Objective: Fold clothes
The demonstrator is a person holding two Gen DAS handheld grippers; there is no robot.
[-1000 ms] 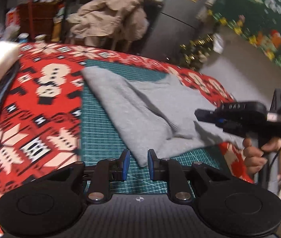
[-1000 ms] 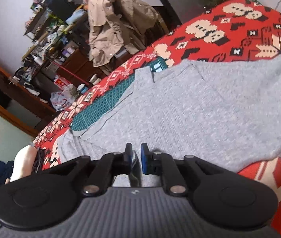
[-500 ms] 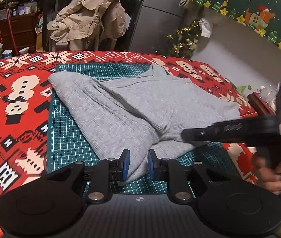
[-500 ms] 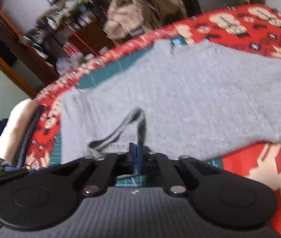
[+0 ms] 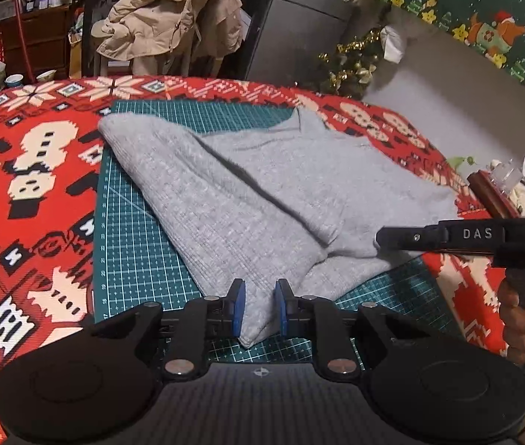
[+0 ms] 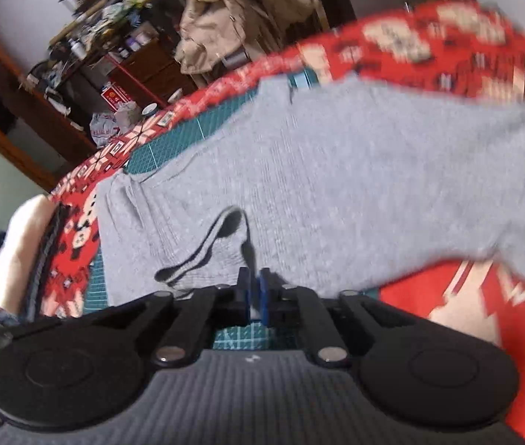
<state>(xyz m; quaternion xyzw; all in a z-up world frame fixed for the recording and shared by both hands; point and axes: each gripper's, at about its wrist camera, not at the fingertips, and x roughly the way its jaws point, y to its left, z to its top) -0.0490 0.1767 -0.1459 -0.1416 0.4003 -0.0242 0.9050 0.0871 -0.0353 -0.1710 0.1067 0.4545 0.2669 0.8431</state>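
Sweater (image 5: 247, 200) lies on green mat (image 5: 132, 244) over red patterned tablecloth (image 5: 32, 185)

The sweater (image 5: 247, 200) lay on the mat (image 5: 132, 244), which lay on the tablecloth (image 5: 32, 193), with the left gripper (image 5: 258, 309) at its near corner, the right gripper (image 6: 254, 293) at its right edge, and a coat (image 5: 173, 18) on a chair behind the table.

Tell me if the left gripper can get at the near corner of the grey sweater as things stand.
Probably yes: the left gripper is open, and the grey sweater has its near corner lying between the fingers on the cutting mat, nothing covering it.
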